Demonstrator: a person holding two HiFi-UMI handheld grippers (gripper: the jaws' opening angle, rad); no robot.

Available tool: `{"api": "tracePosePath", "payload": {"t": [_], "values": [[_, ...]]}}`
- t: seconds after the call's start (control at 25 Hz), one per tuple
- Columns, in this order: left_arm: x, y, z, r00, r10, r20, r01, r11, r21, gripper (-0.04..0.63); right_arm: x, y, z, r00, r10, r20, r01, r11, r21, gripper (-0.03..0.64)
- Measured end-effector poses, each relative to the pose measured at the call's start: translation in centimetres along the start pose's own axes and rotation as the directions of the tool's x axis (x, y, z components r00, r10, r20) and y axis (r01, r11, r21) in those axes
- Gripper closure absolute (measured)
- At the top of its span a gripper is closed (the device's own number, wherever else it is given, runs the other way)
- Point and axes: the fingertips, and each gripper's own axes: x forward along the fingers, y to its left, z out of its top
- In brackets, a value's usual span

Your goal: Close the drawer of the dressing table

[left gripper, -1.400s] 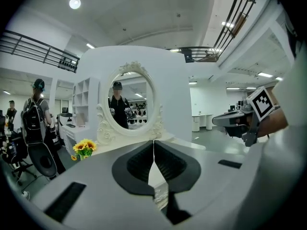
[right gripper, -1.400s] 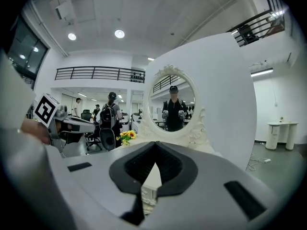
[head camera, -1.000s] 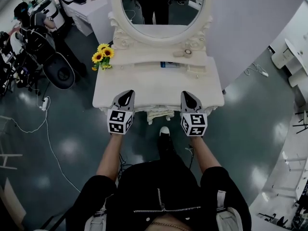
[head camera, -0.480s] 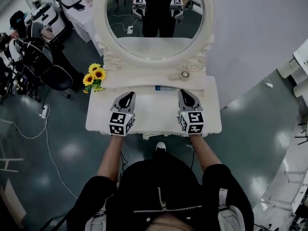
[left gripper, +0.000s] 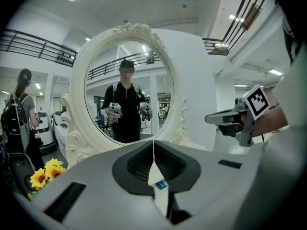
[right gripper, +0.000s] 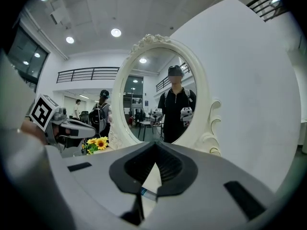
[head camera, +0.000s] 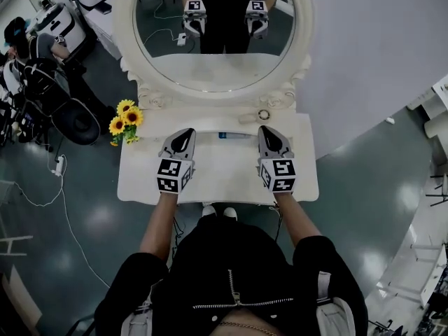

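- Drawer: it lay under the table (head camera: 217,180) top and the top hid it in the head view. Neither gripper view showed it, so I could not tell how far in it sat.
- Left gripper (head camera: 185,136) and right gripper (head camera: 268,133) hung over the top, side by side and well apart. Both pointed at the mirror (head camera: 217,54), above and behind the table's front edge.
- Left fingers (left gripper: 120,176): closed tip to tip, nothing held.
- Right fingers (right gripper: 201,186): closed likewise, nothing held.
- A small blue item (head camera: 229,136) lay on the rear shelf between the two grippers' tips. A small ring-shaped thing (head camera: 264,115) lay further back on the right.
- Head view only: the white top from above, sunflowers (head camera: 124,114) at the table's left corner, the holder's shoes (head camera: 217,212) just below the front edge, a dark glossy floor (head camera: 91,215), a cable (head camera: 63,201) trailing on it, and a seated person (head camera: 28,40) with equipment at far left.
- Gripper views only: the oval mirror upright in its carved white frame, reflecting the holder with both grippers raised. Balcony railings and round ceiling lights showed overhead.
- Left gripper view: a standing person with a backpack (left gripper: 19,109) at the left edge, and the right gripper off to the right.
- Right gripper view: the left gripper at the left, with the sunflowers just beyond it.
- A plain white wall (head camera: 364,47) stood behind the table.
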Motion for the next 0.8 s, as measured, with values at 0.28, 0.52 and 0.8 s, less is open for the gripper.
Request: {"api": "tracePosePath", "payload": {"t": [0.28, 0.52, 0.8], "values": [[2.5, 0.2, -0.8, 0.999, -0.043, -0.016, 0.043, 0.999, -0.008, 0.572, 0.9, -1.3, -1.2, 0.999, -0.039, -0.028, 0.039, 0.999, 0.009, 0.612], [4.0, -0.7, -3.0, 0.993, -0.100, -0.061, 0.100, 0.995, -0.014, 0.572, 0.8, -2.2, -4.0, 0.994, -0.075, -0.079, 0.078, 0.996, 0.039, 0.612], [4.7, -2.1, -5.6, 0.982, -0.153, -0.109, 0.149, 0.988, -0.039, 0.572, -0.8, -2.5, -6.5, 0.988, -0.106, -0.116, 0.113, 0.992, 0.054, 0.550]]}}
